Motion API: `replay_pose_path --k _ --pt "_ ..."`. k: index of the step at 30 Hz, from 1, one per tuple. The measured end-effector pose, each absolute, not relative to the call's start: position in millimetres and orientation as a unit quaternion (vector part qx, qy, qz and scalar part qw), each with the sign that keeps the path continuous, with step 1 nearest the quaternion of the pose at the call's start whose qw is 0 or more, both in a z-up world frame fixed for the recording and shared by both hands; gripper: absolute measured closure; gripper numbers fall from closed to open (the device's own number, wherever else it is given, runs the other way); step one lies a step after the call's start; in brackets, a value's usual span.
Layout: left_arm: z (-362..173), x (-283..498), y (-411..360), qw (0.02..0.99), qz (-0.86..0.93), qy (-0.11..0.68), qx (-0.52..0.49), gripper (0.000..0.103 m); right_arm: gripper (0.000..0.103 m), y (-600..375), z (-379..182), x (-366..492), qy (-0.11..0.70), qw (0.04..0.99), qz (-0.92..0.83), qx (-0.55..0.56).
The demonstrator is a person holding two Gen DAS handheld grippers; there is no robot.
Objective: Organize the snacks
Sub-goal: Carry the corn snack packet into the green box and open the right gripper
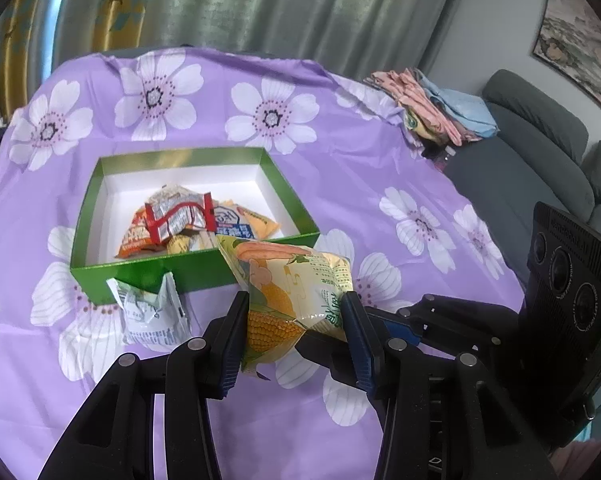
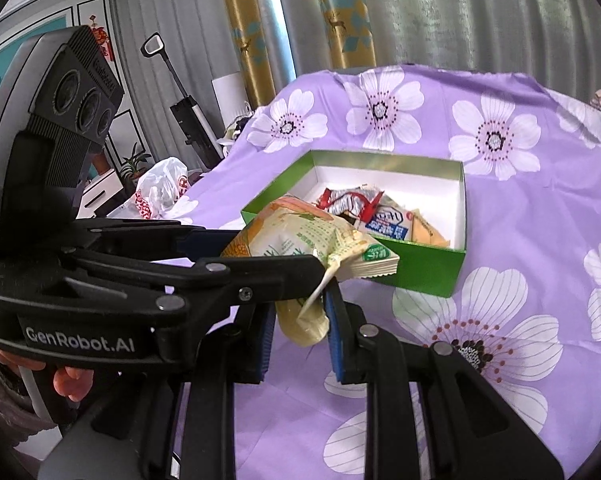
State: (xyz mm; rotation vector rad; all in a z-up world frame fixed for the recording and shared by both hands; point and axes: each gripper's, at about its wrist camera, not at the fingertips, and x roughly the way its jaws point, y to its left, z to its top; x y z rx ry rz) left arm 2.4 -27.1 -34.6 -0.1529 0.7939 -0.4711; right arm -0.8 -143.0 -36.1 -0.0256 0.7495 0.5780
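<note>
Yellow corn packet point(image 1: 288, 300) pinched in left gripper point(image 1: 296, 312); right gripper point(image 2: 300, 320) also closed on it; green box point(image 1: 148, 272) just ahead, long axis crosswise.

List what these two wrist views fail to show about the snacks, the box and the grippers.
- Snacks low in the green box: both views, buried under the red-and-white packet; count unclear.
- Corn snack bag: right wrist view, its middle is covered by the left gripper.
- Right gripper: whether it pinches the bag's lower end is unclear; in the left wrist view it is hidden.
- Packet print: too small, blurred.
</note>
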Motion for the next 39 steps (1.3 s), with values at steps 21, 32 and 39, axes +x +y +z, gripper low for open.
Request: replay_pose_path --k 21,32,39 --pt "-10 17 -22 0.906 -0.225 0.353 -0.07 0.057 0.079 -138 -15 15 0.329 0.902 0.28 -0.019" --pt "-2 46 -14 0.907 -0.225 0.348 -0.076 0.057 0.079 -133 -9 42 0.322 0.904 0.28 -0.02" --pt "1 66 -12 0.908 -0.224 0.346 -0.077 0.057 0.079 -130 -6 63 0.319 0.905 0.279 -0.021"
